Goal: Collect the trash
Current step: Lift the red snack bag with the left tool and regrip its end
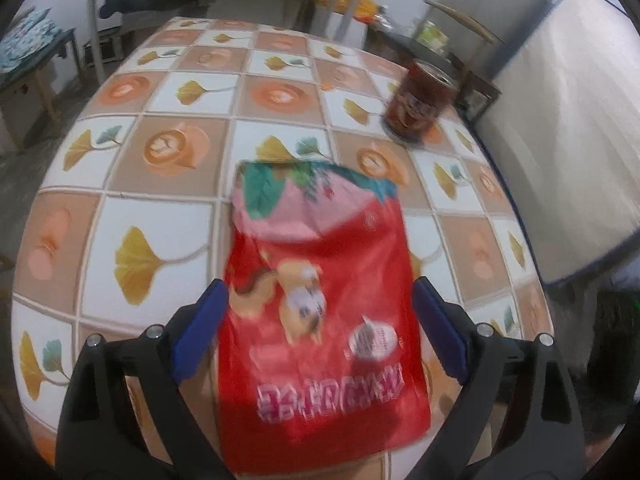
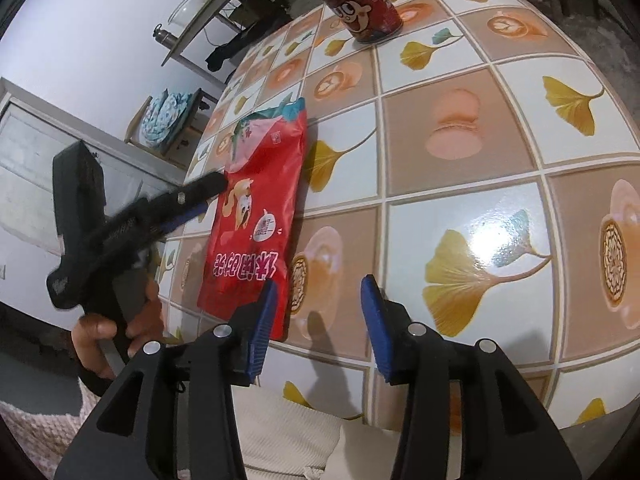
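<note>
Lying flat on the tiled table (image 1: 168, 236), a red snack packet (image 1: 320, 320), printed side up, cartoon squirrel at its middle, pink-and-teal end pointing toward the can. Serving as landmark here: that packet.

Left gripper (image 1: 320, 300) straddling the packet's near half, jaws spread very wide, blue pads (image 1: 204, 320) standing just outside the packet's two long edges, apparently clear of the foil; nothing gripped. Seen from the right wrist view, the same tool (image 2: 192, 196) reaching in from the packet's left edge, blurred, held by a hand (image 2: 116, 320) near the table's rim.

Right gripper (image 2: 320, 320) hovering beside the packet's near right corner, jaws partly open, about half their spread. Left blue pad (image 2: 260, 328) overlapping the packet's corner in the view; contact impossible to judge. Only bare tile between the pads; nothing held.

Standing upright beyond the packet's far end, well apart from it, off to its right: a red drink can (image 2: 360, 4) with a cartoon face, top rim visible. Also visible from the left wrist view (image 1: 420, 100), blurred, near the table's far right edge.

Below the packet's near end, past the table's rim: cream ribbed fabric (image 2: 288, 432). Beyond the packet's left side, off the table: a chair with a blue patterned cushion (image 2: 164, 120) against a white wall.
</note>
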Demonstrator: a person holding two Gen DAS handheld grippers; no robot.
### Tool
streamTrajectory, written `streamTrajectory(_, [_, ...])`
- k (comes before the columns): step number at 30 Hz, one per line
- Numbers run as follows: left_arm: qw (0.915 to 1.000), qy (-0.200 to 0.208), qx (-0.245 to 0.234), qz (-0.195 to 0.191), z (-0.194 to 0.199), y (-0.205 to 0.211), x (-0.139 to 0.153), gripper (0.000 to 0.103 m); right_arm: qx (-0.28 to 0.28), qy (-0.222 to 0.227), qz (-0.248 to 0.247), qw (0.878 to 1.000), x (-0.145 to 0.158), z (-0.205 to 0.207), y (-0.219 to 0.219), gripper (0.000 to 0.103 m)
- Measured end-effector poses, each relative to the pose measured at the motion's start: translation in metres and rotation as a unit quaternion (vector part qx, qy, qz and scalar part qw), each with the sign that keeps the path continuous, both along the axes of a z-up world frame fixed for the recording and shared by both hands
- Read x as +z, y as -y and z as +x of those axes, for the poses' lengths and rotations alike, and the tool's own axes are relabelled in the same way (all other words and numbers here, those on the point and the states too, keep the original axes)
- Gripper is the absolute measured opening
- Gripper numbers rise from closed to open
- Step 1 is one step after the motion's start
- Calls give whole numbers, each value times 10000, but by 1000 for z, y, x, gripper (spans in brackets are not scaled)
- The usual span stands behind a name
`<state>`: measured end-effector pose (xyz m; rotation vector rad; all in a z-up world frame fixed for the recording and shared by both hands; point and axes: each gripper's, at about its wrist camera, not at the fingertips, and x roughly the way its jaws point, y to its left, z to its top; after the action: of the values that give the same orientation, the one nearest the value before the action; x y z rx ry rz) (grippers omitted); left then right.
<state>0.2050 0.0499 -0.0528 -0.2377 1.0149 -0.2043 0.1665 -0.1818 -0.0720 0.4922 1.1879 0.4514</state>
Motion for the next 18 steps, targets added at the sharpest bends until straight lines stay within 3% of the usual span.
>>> streamTrajectory(7, [9983, -172, 130, 535, 34, 5, -14, 89, -34, -16, 125, 9999, -6, 2, 4, 43])
streamTrajectory(10, [9979, -283, 72, 578, 40, 6, -22, 87, -49, 12, 128, 9999, -5, 4, 7, 43])
streamTrajectory(18, [9893, 225, -137, 1432, 24, 25, -26, 51, -79, 43, 88, 9999, -5, 9, 10, 43])
